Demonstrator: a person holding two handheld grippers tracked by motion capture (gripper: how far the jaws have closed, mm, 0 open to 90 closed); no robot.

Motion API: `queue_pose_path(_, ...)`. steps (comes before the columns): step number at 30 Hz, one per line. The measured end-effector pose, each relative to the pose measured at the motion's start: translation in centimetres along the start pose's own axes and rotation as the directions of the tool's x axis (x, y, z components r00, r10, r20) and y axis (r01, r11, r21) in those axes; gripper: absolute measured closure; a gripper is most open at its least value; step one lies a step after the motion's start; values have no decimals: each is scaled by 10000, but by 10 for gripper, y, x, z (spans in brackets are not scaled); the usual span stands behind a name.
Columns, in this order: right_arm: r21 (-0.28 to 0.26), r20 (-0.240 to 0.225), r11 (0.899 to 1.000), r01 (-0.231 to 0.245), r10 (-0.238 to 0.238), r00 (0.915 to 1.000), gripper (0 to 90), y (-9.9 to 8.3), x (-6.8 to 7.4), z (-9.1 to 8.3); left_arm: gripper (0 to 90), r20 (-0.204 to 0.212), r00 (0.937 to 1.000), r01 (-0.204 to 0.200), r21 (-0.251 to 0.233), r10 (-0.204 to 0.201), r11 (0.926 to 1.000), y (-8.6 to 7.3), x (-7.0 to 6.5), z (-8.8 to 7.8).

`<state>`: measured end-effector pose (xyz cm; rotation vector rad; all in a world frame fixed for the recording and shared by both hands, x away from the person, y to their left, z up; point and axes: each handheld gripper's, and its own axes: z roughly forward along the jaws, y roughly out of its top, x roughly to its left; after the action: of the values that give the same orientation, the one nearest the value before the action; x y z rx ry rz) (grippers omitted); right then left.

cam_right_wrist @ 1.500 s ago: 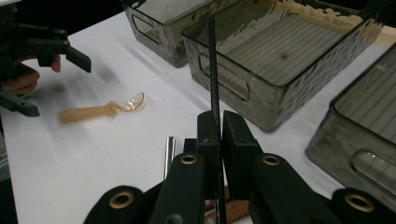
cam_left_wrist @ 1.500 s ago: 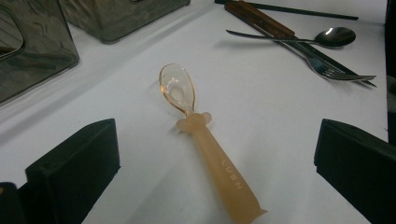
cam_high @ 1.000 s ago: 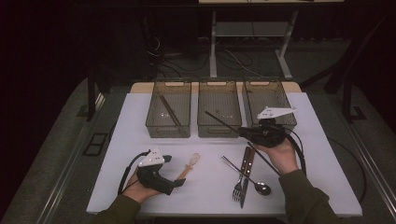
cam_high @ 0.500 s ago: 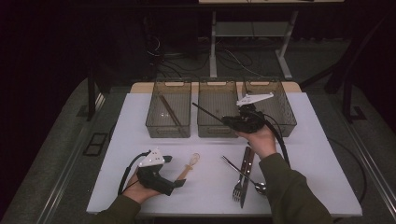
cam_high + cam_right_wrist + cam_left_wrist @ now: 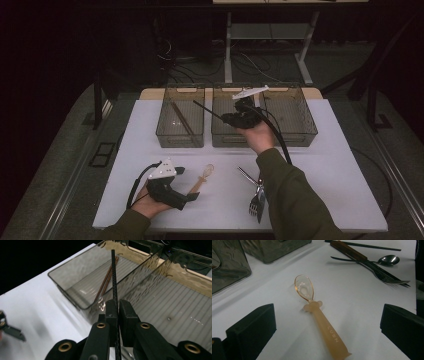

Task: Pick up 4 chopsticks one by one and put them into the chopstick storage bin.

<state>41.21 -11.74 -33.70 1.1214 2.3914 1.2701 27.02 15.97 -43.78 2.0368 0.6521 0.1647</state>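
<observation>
A: What has the right tongs [image 5: 117,312] got?

B: A black chopstick [image 5: 114,275], pinched tight near one end. It sits over the middle bin [image 5: 220,127], and the stick's free end juts toward ten o'clock, over the left bin [image 5: 172,137].

A: And that left bin already holds sticks?

B: Yes, a brown pair [image 5: 106,281] lies along its floor. So I judge the black one belongs there too.

A: How would you drop it well?

B: Bring the hand toward nine o'clock until the whole stick, not just the tip, hangs inside the rim. Turn the wrist so the stick lines up with the bin's long side, parallel to the brown pair. Lower the tip first, close to the floor, then open. Let go high and it may bounce or lean on the wall between the bins.

A: The left tongs [image 5: 176,187]?

B: Open, resting on the counter [image 5: 320,165] at about seven o'clock. Its two black jaws stand wide apart on either side of the orange spoon [image 5: 317,315], touching nothing.

A: Anything else left?

B: A fork [image 5: 256,202] and other cutlery at five o'clock, under the right sleeve.
</observation>
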Motion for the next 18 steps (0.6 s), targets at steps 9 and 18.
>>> queue_pose_path(9, 183, 387, 9998, -50, 43, 9992, 855, 21, 6, 36, 0, -38, 9999, -130, 119, 131, 9998, 0, 0, 0)
queue_pose_path(18, 356, 540, 9993, -151, 132, 9985, 855, 34, 13, 70, 0, -75, 9999, -112, 66, 113, 9999, 0, 0, 0)
